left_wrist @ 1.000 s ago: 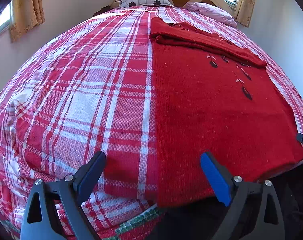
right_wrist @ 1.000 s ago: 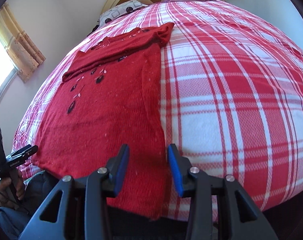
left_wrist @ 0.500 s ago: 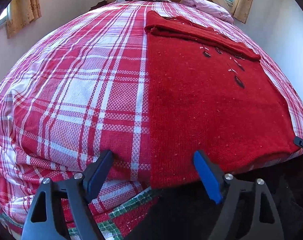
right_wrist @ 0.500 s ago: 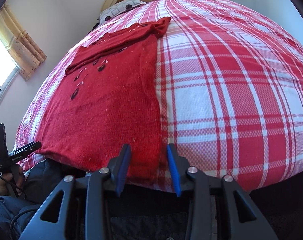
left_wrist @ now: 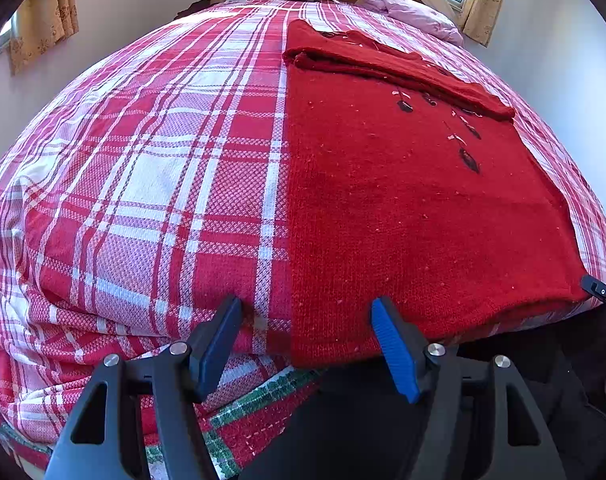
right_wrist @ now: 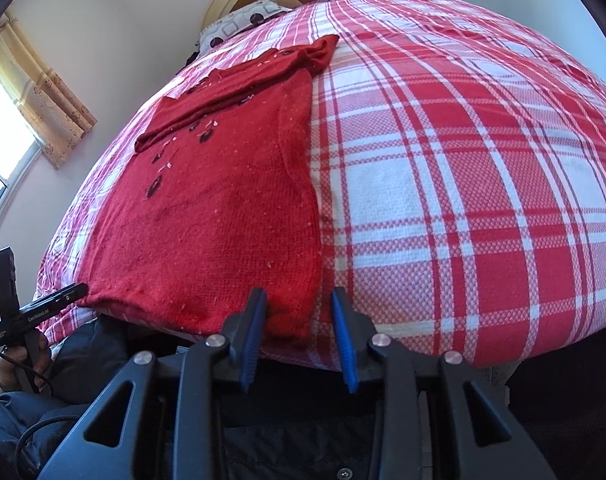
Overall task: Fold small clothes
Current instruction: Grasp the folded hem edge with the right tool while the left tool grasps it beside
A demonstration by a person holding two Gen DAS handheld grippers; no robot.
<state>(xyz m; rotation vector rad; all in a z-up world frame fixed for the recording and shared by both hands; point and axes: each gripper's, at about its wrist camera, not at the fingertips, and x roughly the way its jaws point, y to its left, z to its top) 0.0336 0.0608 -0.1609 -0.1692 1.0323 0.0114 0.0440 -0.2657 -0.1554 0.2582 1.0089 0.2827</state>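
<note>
Left gripper (left_wrist: 307,322) closing astride sweater (left_wrist: 403,208) corner, right gripper (right_wrist: 299,308) narrowing around opposite corner.

White lettering is showing on the black body of the left tongs (right_wrist: 55,300) as seen from the right wrist view; it is reading roughly "GenRobot.AI", though the print is small and the spelling is uncertain. A second, smaller white line lower on the same black body is too tiny to read. No other readable text is appearing.
</note>
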